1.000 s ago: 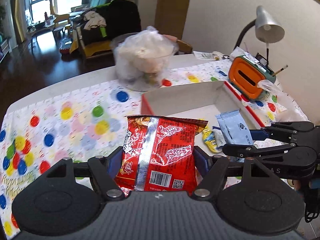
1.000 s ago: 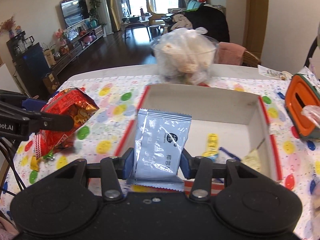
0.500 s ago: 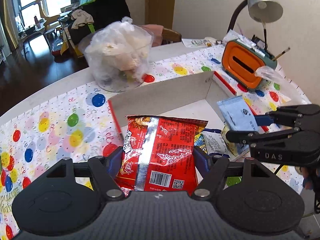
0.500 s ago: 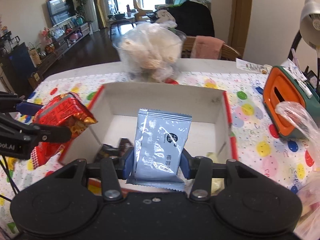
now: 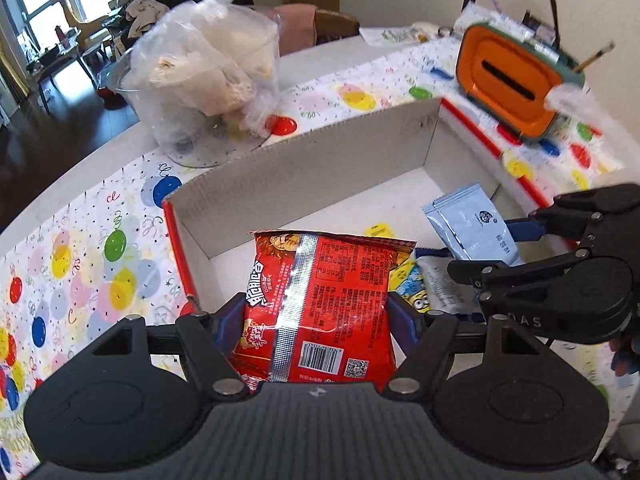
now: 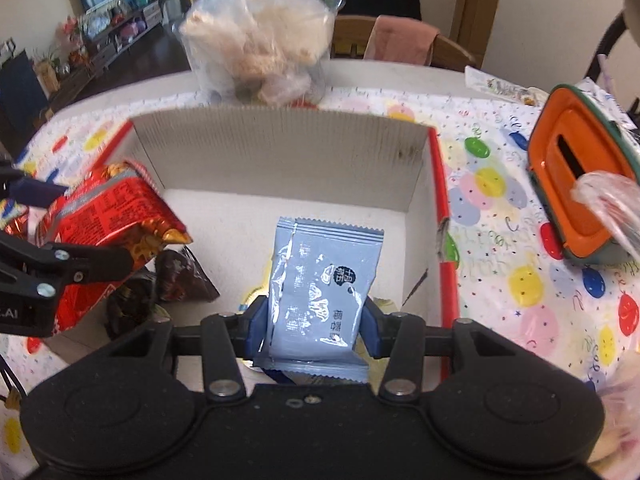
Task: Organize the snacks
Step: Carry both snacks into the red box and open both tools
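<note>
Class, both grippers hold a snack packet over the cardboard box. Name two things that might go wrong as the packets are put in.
1. The left gripper with the red snack packet and the right gripper with the pale blue packet hang close together over the box; they may collide.
2. Dark wrapped snacks already lie under the red packet; it could land on them and crush them.

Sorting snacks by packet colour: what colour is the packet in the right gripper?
Pale blue packet, with dark print, clearest in the right wrist view.
</note>
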Demonstrator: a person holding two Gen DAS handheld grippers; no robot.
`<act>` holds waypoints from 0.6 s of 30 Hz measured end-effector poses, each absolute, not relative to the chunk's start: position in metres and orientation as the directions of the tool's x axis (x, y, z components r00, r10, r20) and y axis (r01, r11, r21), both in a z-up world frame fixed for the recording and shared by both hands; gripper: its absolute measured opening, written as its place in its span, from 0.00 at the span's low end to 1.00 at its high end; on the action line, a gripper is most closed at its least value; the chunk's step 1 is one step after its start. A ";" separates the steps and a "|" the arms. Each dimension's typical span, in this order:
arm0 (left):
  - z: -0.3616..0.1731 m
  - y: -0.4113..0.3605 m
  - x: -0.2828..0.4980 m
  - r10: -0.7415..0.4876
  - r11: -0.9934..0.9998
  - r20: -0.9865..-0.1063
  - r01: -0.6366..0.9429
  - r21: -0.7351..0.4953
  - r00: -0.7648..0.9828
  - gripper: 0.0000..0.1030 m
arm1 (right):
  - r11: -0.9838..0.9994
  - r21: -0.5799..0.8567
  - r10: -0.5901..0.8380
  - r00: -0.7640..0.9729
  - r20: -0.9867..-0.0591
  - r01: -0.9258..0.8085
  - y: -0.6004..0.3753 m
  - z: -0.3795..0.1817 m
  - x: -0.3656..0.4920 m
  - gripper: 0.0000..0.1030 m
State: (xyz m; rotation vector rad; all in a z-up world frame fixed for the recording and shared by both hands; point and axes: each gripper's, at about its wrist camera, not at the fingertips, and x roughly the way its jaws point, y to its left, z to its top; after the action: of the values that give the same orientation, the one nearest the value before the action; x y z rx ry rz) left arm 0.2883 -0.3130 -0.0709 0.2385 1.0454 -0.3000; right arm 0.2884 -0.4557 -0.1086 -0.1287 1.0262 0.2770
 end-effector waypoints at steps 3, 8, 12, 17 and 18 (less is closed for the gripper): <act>-0.082 -0.320 0.294 -0.121 0.927 -0.894 0.372 0.055 0.431 0.71 | 0.950 0.015 0.167 0.467 -0.868 -0.312 -0.450 -0.116 0.294 0.44; -0.092 -0.330 0.295 -0.092 0.913 -0.899 0.397 0.095 0.427 0.69 | 0.937 0.007 0.173 0.443 -0.880 -0.350 -0.443 -0.123 0.298 0.44; -0.096 -0.331 0.298 -0.090 0.910 -0.908 0.405 0.093 0.410 0.69 | 0.935 0.006 0.170 0.434 -0.885 -0.355 -0.443 -0.128 0.296 0.44; -0.101 -0.325 0.296 -0.095 0.918 -0.910 0.390 0.077 0.405 0.69 | 0.932 0.016 0.184 0.436 -0.881 -0.361 -0.441 -0.126 0.292 0.45; -0.100 -0.323 0.295 -0.106 0.919 -0.908 0.388 0.066 0.404 0.69 | 0.932 0.021 0.190 0.437 -0.879 -0.362 -0.441 -0.125 0.291 0.47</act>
State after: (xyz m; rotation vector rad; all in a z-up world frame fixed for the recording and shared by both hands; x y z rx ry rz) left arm 0.2952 -0.3231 -0.1003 0.2859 1.1146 -0.3173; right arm 0.2907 -0.4413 -0.1251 -0.1806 1.0655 0.3454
